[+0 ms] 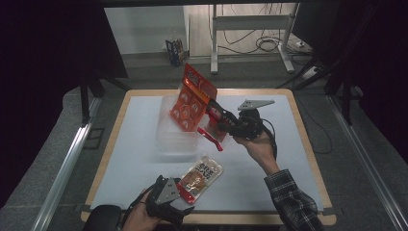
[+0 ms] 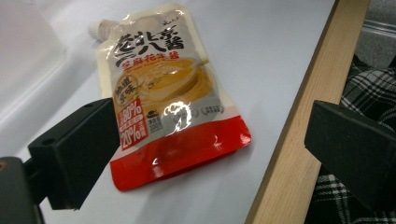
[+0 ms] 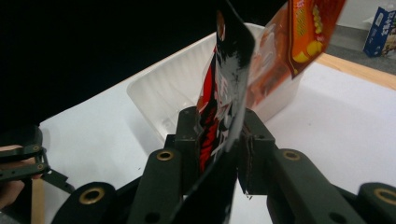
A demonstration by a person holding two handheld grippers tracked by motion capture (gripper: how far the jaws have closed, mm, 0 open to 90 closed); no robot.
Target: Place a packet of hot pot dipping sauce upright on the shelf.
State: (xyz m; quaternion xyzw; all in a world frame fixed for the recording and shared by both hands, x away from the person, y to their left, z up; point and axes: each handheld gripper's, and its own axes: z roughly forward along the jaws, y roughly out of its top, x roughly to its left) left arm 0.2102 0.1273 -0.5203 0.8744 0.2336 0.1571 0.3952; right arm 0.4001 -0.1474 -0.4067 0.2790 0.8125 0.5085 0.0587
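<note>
At the near edge of the worktop (image 1: 144, 115), the left hand-held gripper (image 1: 179, 196) rests low with its jaws spread apart. Between them, in the left gripper view, lies a flat sauce pouch (image 2: 168, 93) with a white spout at its far corner and a red band along its near end. The pouch lies on the pale worktop surface just inside the wooden rim, and neither jaw touches it. A plaid sleeve (image 2: 369, 93) shows past the rim in that view.

Farther out, near the middle of the worktop, the right hand-held gripper (image 1: 215, 114) is held up by the person's right hand (image 1: 257, 144), tilted toward the far left. Its jaws are pressed together on the lower edge of a black-and-red packet (image 3: 224, 107), which stands up between them in the right gripper view. A red strip (image 1: 210, 138) hangs just below the gripper in the high view.

Just beyond the gripper sits a clear plastic tray (image 1: 175, 139), open at the top. An orange snack packet (image 1: 191, 98) stands in it, upright and leaning against the far end, its top rising well above the rim. The rest of the tray's floor is bare as far as can be seen.
</note>
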